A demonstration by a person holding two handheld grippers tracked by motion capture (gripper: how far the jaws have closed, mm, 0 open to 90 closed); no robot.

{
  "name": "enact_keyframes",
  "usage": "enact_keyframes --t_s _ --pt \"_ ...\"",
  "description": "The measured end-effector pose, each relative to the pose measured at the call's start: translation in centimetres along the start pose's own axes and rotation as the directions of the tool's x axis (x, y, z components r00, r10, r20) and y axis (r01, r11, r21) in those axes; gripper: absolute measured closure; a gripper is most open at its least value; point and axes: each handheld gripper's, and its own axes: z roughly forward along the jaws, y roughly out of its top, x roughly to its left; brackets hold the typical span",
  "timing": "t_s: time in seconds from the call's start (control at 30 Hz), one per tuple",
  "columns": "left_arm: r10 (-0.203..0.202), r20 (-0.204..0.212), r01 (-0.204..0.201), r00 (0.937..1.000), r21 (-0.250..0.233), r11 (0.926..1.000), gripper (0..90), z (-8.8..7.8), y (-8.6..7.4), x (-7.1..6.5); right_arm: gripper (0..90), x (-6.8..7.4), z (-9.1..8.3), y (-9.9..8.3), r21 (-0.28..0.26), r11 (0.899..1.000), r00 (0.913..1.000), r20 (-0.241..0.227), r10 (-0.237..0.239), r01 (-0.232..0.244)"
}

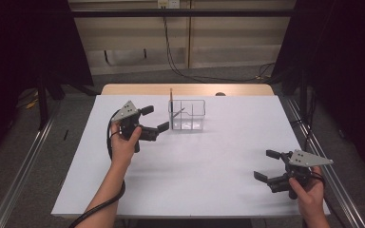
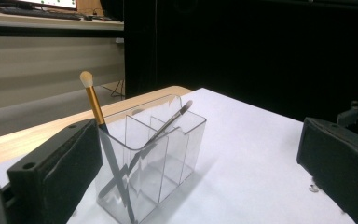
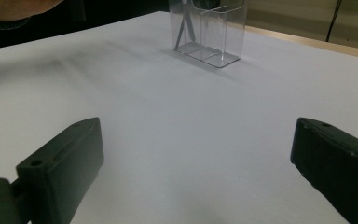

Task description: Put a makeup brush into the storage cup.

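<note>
The left gripper (image 1: 155,118) is just beside the clear plastic holder (image 1: 188,115), its jaws spread wide with nothing between them. A gold-handled brush (image 2: 95,105) and a thin grey brush (image 2: 170,122) lean inside the holder. The right gripper (image 1: 268,165) sits well apart near the table (image 1: 209,180) edge, jaws spread wide too.

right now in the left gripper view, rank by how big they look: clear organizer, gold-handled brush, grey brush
1. clear organizer, largest by far.
2. gold-handled brush, which stands taller than the organizer.
3. grey brush, smallest, leaning low inside.
All three sit at about the same distance, so the order is fair.
</note>
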Motion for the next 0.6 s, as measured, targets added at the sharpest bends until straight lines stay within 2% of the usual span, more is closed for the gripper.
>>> enact_keyframes --t_s 0.17,0.4,0.6 --pt "0.01 0.005 -0.01 0.9999 0.0 1.0 0.0 -0.7 -0.3 -0.3 1.1 -0.1 -0.1 -0.1 0.004 1.0 0.9992 0.04 0.009 -0.01" --pt "0.025 0.008 -0.025 0.9997 -0.006 0.9997 0.0 -1.9 -0.8 -0.6 1.1 0.0 -0.3 -0.1 -0.002 1.0 0.9989 0.045 0.011 -0.011" --pt "0.018 0.012 -0.018 0.9998 -0.021 0.9996 0.0 -2.7 -1.2 -0.7 1.1 0.1 -0.4 -0.2 -0.008 1.0 0.9987 0.05 0.013 -0.012"
